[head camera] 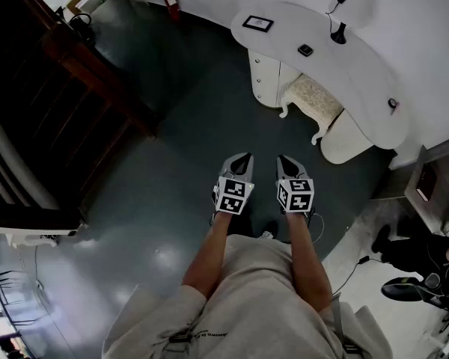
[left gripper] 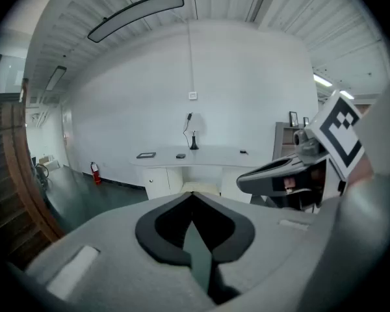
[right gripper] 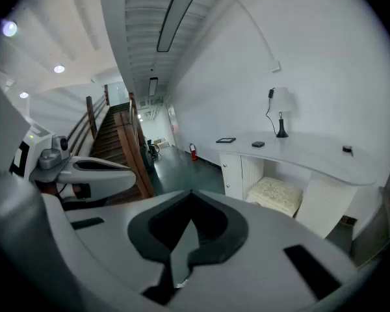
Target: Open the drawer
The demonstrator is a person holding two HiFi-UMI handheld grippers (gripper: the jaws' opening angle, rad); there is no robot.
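I'm on the approach: left tool (head camera: 242, 158) and right tool (head camera: 285, 161) are both pressed together and empty. The white knobbed drawer front (head camera: 264, 75) sits under the curved white table (head camera: 337, 54) at twelve o'clock, well apart. Next I'd close in and spread one tool for a knob.

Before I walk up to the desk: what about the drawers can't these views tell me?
- Drawer seams on the cabinet: too small in every view; only knobs show.
- Desk's right end, left gripper view: behind the right tongs.
- Small dark object on the desk, head view: too small to identify.
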